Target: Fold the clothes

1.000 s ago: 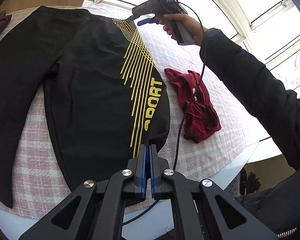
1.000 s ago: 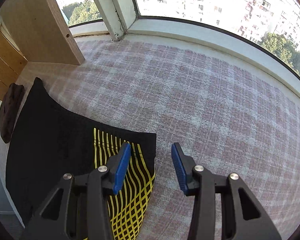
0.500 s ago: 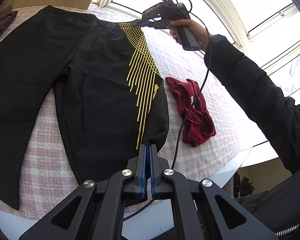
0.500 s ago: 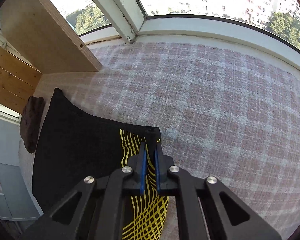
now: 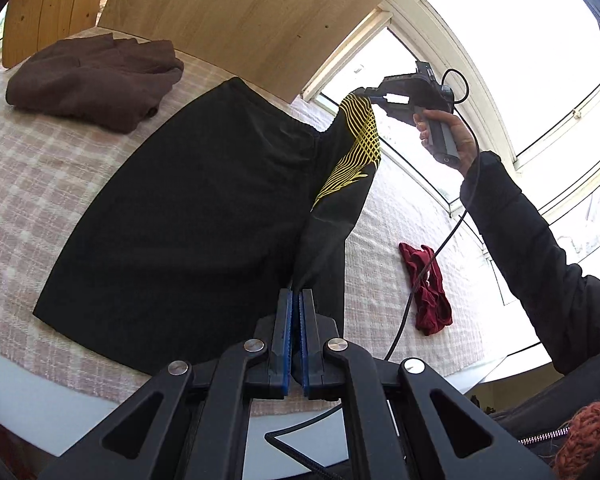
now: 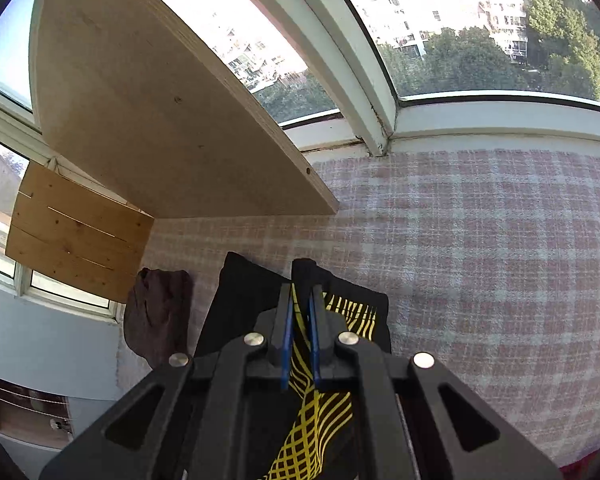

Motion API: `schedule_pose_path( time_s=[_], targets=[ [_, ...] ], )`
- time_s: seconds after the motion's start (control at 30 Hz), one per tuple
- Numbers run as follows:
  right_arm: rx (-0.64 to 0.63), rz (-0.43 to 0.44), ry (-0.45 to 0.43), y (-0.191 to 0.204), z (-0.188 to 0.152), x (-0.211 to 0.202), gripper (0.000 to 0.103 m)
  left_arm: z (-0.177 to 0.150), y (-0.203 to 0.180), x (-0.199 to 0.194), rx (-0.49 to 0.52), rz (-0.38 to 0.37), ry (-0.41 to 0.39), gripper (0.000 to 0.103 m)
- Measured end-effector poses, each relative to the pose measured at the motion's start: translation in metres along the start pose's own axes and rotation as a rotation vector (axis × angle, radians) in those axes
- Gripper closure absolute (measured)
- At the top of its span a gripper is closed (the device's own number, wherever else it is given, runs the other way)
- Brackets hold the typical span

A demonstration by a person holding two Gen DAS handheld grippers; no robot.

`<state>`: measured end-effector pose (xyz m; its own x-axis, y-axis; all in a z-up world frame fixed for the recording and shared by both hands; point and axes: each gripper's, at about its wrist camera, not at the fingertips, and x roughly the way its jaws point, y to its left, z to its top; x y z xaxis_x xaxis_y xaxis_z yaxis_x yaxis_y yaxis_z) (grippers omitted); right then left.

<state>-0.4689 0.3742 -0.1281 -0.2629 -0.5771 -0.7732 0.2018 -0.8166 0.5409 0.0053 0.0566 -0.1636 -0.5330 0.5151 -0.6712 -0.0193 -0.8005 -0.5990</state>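
Black shorts [image 5: 188,216] with yellow stripes lie on the pink checked tablecloth [image 5: 32,168]. My left gripper [image 5: 296,300] is shut on the hem of the right leg at the near edge. My right gripper [image 5: 366,94] is shut on the waistband corner by the yellow stripes and holds it above the table. The right side of the shorts hangs stretched between the two grippers. In the right wrist view my right gripper [image 6: 301,300] pinches the striped fabric [image 6: 320,412].
A folded brown garment [image 5: 96,80] lies at the far left of the table. A crumpled red garment [image 5: 428,292] lies at the right under the gripper cable. A wooden board [image 5: 236,12] leans against the window behind the table.
My right gripper closed on the waistband corner and lifted it off the table. My left gripper rose with the hem, so the right leg now hangs in the air.
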Motion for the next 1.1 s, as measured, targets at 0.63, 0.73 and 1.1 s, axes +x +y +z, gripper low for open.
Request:
schedule_pose_path(
  time_s=[0.63, 0.73, 1.1],
  targets=[
    [-0.230, -0.410, 0.175, 0.157, 0.010, 0.215, 0.085, 0.002, 0.161, -0.006, -0.171, -0.049, 0.160, 0.101],
    [-0.304, -0.427, 0.162, 0.173, 0.010, 0.202, 0.083, 0.004, 0.164, -0.006, -0.178, -0.061, 0.176, 0.101],
    [-0.344, -0.183, 0.145, 0.199, -0.091, 0.109, 0.066, 0.024, 0.171, -0.038, -0.123, -0.055, 0.157, 0.100]
  ],
)
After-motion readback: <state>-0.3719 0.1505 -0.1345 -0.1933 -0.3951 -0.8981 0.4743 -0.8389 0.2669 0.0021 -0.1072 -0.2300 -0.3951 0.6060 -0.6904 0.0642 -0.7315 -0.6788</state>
